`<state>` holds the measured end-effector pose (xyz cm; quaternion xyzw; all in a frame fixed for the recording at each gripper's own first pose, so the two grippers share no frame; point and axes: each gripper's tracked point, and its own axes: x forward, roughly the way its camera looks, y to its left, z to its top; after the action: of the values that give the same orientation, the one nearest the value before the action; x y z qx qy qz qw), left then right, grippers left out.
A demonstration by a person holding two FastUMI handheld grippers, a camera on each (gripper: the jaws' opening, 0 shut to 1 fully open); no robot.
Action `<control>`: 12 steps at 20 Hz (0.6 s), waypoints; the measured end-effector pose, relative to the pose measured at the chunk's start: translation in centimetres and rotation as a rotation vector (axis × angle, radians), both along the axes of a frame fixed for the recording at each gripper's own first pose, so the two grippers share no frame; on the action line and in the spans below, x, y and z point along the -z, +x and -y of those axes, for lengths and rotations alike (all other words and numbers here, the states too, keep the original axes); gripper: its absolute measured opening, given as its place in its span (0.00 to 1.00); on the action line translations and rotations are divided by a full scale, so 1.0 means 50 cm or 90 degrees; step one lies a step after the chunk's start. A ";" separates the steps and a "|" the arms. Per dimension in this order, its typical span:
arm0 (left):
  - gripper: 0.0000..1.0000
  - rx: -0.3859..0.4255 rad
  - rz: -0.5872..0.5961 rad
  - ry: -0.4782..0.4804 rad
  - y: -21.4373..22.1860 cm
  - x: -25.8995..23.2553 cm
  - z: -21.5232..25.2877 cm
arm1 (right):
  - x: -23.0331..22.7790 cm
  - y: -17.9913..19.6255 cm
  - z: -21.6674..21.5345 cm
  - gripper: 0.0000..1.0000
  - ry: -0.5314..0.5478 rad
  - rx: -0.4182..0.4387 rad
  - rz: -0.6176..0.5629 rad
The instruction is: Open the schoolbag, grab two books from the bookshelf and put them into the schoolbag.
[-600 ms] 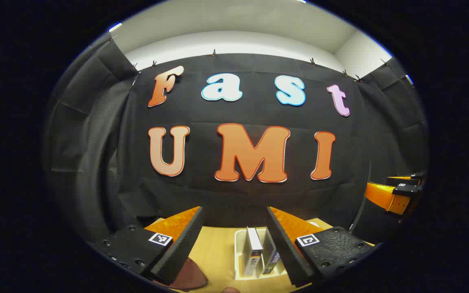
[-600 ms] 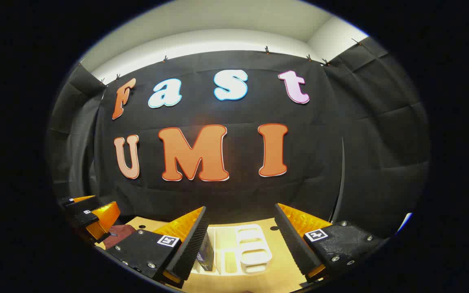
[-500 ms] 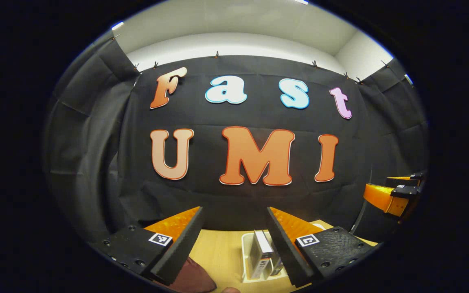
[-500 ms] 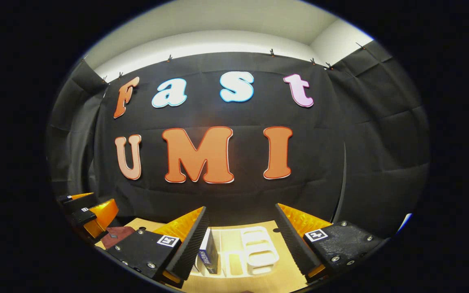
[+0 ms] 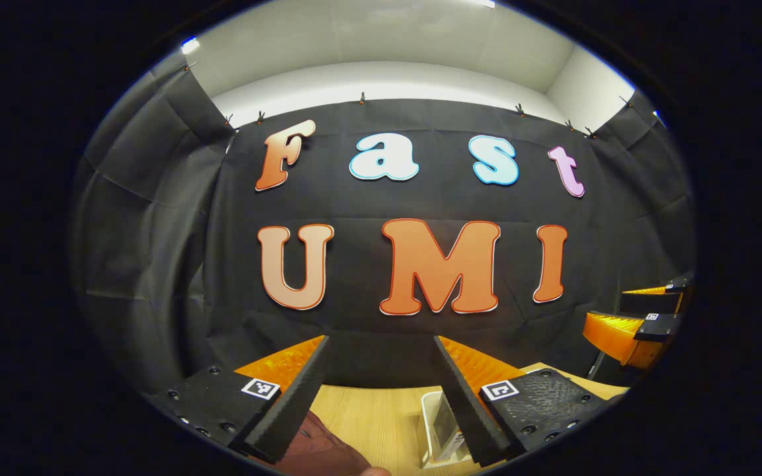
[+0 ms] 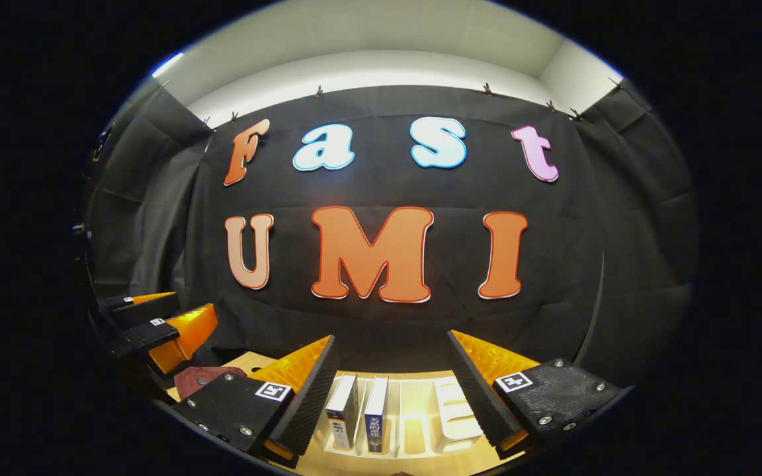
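My left gripper [image 5: 381,344] stands open above the wooden table with nothing between its fingers. The maroon schoolbag [image 5: 318,449] lies just under its left finger. The white bookshelf [image 5: 428,423] holds a book [image 5: 448,426], half hidden behind the right finger. In the right gripper view, my right gripper [image 6: 391,337] is open and faces the white bookshelf [image 6: 464,418]. Two upright books stand in its slots: one with a white spine [image 6: 341,416] and one with a blue spine [image 6: 376,420]. A corner of the schoolbag [image 6: 197,380] shows at the left.
The light wooden table [image 5: 374,416] runs up to the black cloth wall. The right gripper [image 5: 639,317] hangs at the right edge of the left gripper view. The left gripper [image 6: 156,327] hangs at the left of the right gripper view, above the bag.
Both views have swung left. The bookshelf slid right behind my left gripper's right finger and more of the bag shows. The two books now sit between my right gripper's fingers.
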<state>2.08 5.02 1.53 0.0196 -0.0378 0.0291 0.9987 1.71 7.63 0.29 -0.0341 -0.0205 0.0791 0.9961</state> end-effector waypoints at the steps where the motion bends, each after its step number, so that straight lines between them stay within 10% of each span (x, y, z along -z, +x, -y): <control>1: 0.94 -0.005 0.001 -0.001 -0.007 0.003 0.008 | 0.009 0.000 0.000 0.96 0.009 -0.004 -0.004; 12: 0.95 -0.037 -0.022 0.019 -0.007 0.049 0.039 | 0.069 0.023 0.021 0.96 0.060 -0.013 -0.059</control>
<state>1.71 3.06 -0.90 0.0360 -0.0202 0.0570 0.9975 2.87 6.56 -3.17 0.0168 0.0219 0.0893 0.9956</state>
